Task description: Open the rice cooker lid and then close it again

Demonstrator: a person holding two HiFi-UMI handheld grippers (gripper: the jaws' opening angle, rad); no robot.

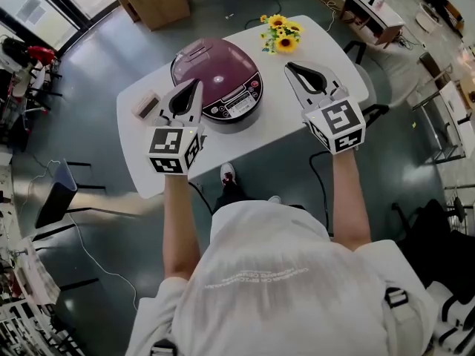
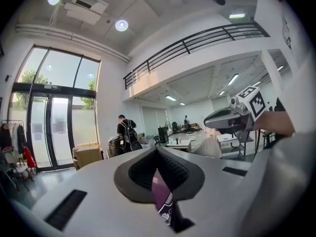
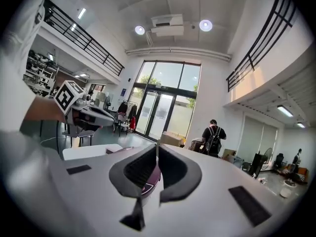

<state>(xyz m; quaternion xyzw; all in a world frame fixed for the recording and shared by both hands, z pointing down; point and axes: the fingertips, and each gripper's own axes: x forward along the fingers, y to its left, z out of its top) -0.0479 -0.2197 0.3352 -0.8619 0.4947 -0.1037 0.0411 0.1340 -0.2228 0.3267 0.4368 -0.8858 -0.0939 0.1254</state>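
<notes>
Rice cooker (image 1: 217,84) sits on the white table (image 1: 319,50) w/ its maroon lid down, control panel facing the person. Both grippers are held up over the near side of the table, one on each side of the cooker, neither touching it.

Left gripper (image 1: 197,86): in the head view its tip lines up w/ the cooker's left edge, but it's up in the air, not on it. Jaws fully together, nothing in them. In the left gripper view only a sliver of the purple cooker shows below the closed tips (image 2: 157,150).

Right gripper (image 1: 290,66): off to the cooker's right w/ bare table showing between them. Jaws pretty much shut too, tips (image 3: 157,145) meeting, nothing pinched. A bit of the cooker peeks out low-left under them in the right gripper view.

Other stuff: sunflowers (image 1: 282,34) at the far edge behind the cooker, a small box (image 1: 146,106) left of the left gripper.
</notes>
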